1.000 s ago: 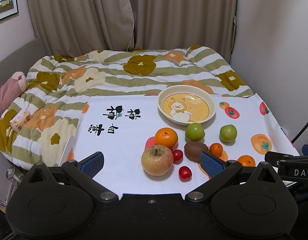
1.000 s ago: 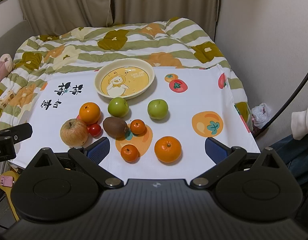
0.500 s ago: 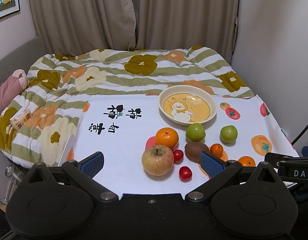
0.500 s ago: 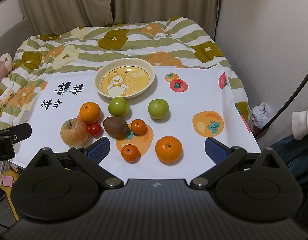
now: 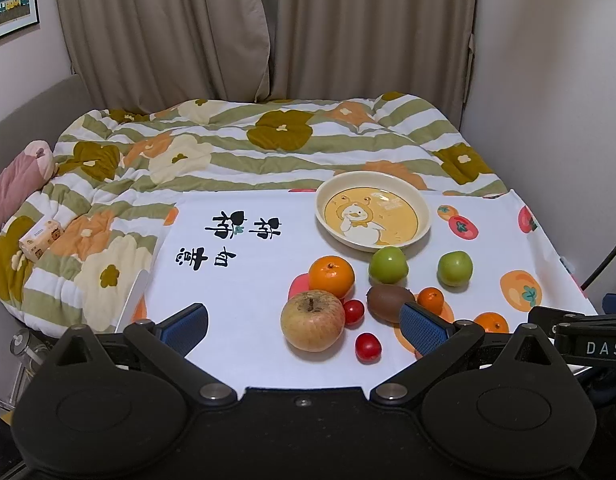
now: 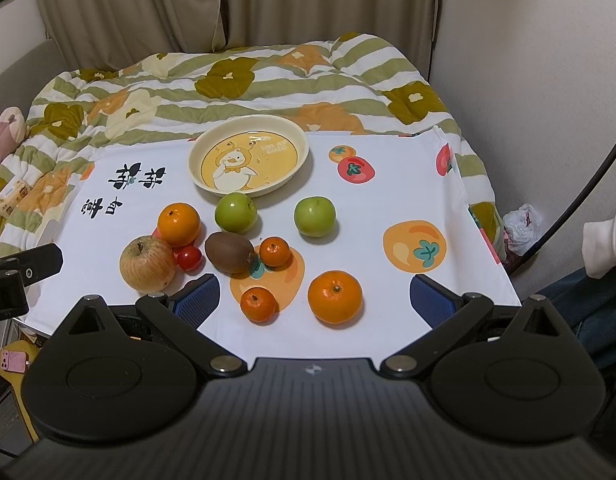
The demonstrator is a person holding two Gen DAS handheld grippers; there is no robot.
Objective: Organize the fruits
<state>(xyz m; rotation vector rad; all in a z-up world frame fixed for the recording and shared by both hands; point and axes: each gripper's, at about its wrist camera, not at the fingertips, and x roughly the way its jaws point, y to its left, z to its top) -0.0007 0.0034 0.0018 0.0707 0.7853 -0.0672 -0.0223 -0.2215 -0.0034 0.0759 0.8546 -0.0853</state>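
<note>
An empty cream plate with a duck picture (image 5: pixel 373 210) (image 6: pixel 248 155) sits at the back of a white printed cloth (image 5: pixel 244 272) (image 6: pixel 387 208). In front of it lie a yellow-red apple (image 5: pixel 312 320) (image 6: pixel 147 263), oranges (image 5: pixel 331 276) (image 6: pixel 334 297), small tangerines (image 6: pixel 259 304) (image 6: pixel 274 251), two green apples (image 5: pixel 387 265) (image 6: pixel 314 216), a kiwi (image 5: pixel 389 303) (image 6: pixel 229 251) and cherry tomatoes (image 5: pixel 367 347) (image 6: pixel 189 258). My left gripper (image 5: pixel 304 326) is open, empty, above the cloth's near edge by the yellow-red apple. My right gripper (image 6: pixel 315 294) is open, empty, near the front orange.
The cloth lies on a flowered quilt (image 5: pixel 228 152). A small box (image 5: pixel 40 238) and a pink plush (image 5: pixel 18 178) lie at the left. Curtains hang behind, a wall stands at the right. A pink phone (image 6: pixel 12 360) lies below the left edge.
Both views have shifted very slightly; both grippers stay open and no fruit has moved.
</note>
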